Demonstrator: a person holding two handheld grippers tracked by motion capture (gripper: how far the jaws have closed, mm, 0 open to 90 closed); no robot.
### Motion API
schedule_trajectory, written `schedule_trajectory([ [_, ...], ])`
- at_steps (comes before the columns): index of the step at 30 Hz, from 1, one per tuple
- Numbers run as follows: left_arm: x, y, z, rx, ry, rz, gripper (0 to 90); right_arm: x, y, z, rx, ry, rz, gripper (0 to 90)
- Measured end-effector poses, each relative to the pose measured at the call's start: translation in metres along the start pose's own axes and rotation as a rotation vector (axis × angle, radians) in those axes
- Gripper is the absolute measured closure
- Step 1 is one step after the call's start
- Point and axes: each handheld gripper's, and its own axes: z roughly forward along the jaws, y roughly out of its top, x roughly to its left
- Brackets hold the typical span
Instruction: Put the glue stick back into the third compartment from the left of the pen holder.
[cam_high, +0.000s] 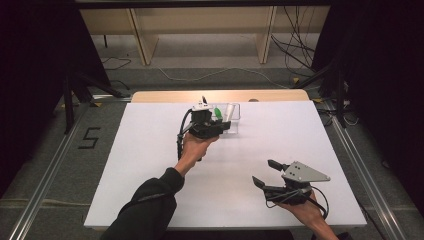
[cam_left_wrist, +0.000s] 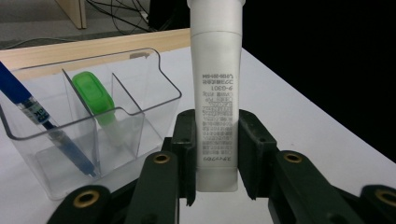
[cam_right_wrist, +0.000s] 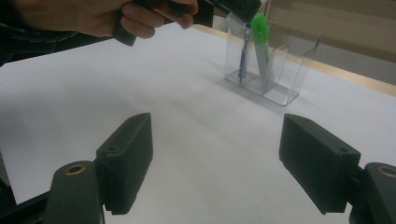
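Left claw (cam_left_wrist: 215, 184) grips the white tube (cam_left_wrist: 216, 93) upright, just right of the clear holder (cam_left_wrist: 140, 112). Grip's low, so the tube could tip or clip the holder wall w/ pen (cam_left_wrist: 44, 123) inside. Right claw (cam_right_wrist: 231, 161) open, well apart.

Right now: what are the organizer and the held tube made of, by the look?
Organizer: clear rigid plastic, probably acrylic; glossy, its pen showing through the walls. Tube in the left hand-held gripper: matte white, apparently plastic; printed text, flat crimped end.

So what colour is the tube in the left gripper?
White, with dark print; the tube shows best in the left gripper view.
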Motion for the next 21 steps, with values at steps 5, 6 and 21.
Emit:
schedule_trajectory([
  [5, 0.004, 0.006, 0.010, -0.002, 0.025, -0.003, 70.3, -0.001, 0.000, 0.001, -0.006, 0.006, 0.009, 26.8],
  [6, 0.004, 0.007, 0.013, -0.007, 0.031, -0.004, 70.3, -0.001, 0.000, 0.000, -0.006, 0.006, 0.013, 26.8],
  [21, 0.012, 0.026, 0.046, -0.036, 0.101, -0.047, 70.2, -0.003, -0.001, 0.000, -0.003, 0.028, 0.043, 23.6],
])
